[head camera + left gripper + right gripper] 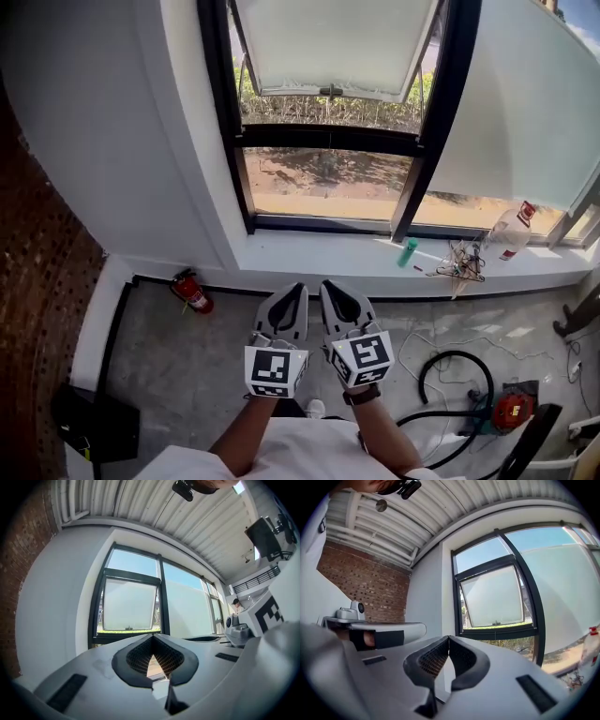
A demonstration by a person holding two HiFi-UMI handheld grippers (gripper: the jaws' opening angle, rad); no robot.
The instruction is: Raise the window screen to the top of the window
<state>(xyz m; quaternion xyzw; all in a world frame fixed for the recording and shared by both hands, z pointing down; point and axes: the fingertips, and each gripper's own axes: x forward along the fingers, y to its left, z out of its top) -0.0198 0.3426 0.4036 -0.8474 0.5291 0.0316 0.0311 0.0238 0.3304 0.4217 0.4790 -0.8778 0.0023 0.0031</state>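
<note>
A black-framed window [427, 103] fills the wall ahead. Its left sash [333, 42] is tilted open, with a frosted pane and a small handle [330, 91] on its lower edge. A white translucent screen [516, 103] covers the pane to the right. My left gripper [298, 289] and right gripper [328, 286] are side by side at waist height, aimed at the window and well short of it. Both are shut with nothing between the pads. The left gripper view shows its shut tips [153, 637] below the sash [129, 604]. In the right gripper view the tips [448, 638] sit left of the sash [494, 597].
A red fire extinguisher [192, 292] lies on the floor by the wall. The sill [309, 251] holds a green bottle [407, 252], tangled wires [459, 262] and a plastic bottle [511, 232]. A black hose and red machine [511, 410] lie at right, with a brick wall [37, 272] at left.
</note>
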